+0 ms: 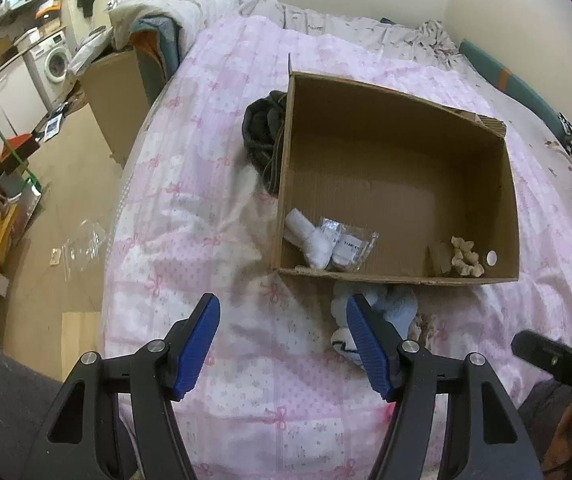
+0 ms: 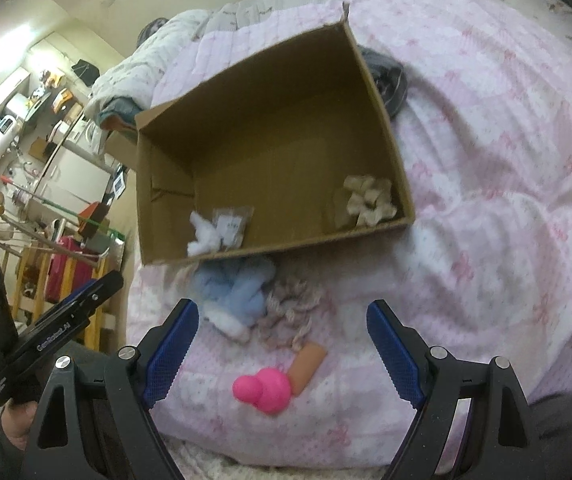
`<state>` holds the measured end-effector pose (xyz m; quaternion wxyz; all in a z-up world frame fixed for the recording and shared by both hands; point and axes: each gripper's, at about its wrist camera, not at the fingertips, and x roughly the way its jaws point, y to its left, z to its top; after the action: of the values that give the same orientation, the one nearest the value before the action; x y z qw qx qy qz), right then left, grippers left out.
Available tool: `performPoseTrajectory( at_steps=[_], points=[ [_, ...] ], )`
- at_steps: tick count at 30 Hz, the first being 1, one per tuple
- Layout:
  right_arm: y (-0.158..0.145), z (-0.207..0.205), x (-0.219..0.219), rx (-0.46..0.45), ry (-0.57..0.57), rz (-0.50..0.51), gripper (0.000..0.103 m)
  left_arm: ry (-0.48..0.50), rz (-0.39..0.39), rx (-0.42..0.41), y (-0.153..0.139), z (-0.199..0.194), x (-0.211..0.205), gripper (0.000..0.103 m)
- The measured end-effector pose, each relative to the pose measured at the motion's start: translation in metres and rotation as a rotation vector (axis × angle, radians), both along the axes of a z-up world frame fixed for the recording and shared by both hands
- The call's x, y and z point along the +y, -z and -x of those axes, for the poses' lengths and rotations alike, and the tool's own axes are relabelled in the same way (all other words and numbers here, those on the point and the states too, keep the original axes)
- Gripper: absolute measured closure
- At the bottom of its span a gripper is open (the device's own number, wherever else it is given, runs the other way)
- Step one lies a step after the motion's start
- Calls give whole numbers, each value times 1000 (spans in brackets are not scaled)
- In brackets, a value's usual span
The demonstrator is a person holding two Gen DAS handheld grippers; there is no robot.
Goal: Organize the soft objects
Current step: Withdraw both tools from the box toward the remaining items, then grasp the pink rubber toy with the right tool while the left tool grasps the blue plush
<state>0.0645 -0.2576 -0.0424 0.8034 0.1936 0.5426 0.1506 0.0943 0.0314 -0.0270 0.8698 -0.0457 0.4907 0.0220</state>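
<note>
Both grippers are hovering over the pink-patterned quilt [image 2: 486, 160], angled down toward the near side of the open cardboard box [image 2: 382, 128]. The left gripper [image 1: 283, 344] is holding its blue fingers [image 1: 199, 344] apart with nothing between them. The right gripper [image 2: 281, 354] is standing wider still, also empty.

Already lying inside the box: a white sock bundle [image 1: 310, 240] beside a small plastic packet [image 1: 350, 246] at the near left, and a beige scrunchie [image 2: 370, 200] at the near right.

Still waiting on the quilt, just outside the box's near wall: a light blue plush piece [image 2: 237, 292], a pinkish knitted tangle [image 2: 290, 312] touching it on the right, and nearer to the person a bright pink rubbery toy [image 2: 263, 390] against a tan cylinder [image 2: 306, 364]. A dark garment [image 1: 263, 136] is slumping against the box's far left wall.

Handling judgement: the plush looks light and compressible, so it is likely to squash and sag; pinching through its thick middle seems safest. The knitted tangle may trail loose strands, so bunching it centrally looks better. The pink toy looks smooth and bulbous, possibly slippery; its narrow waist between the two lobes seems the best hold.
</note>
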Motion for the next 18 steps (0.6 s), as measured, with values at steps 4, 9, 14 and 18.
performPoseTrajectory(
  at_steps=[4, 9, 14, 18],
  points=[
    [11, 2, 3, 57, -21, -33, 11, -12, 2, 17, 5, -3, 2, 40],
    [30, -2, 14, 149, -65, -29, 11, -29, 15, 48, 13, -7, 3, 40],
    [51, 2, 53, 231, -226, -8, 22, -23, 23, 66, 19, -10, 0, 40],
    [70, 1, 73, 295, -275, 15, 22, -22, 24, 71, 20, -11, -2, 40]
  ],
)
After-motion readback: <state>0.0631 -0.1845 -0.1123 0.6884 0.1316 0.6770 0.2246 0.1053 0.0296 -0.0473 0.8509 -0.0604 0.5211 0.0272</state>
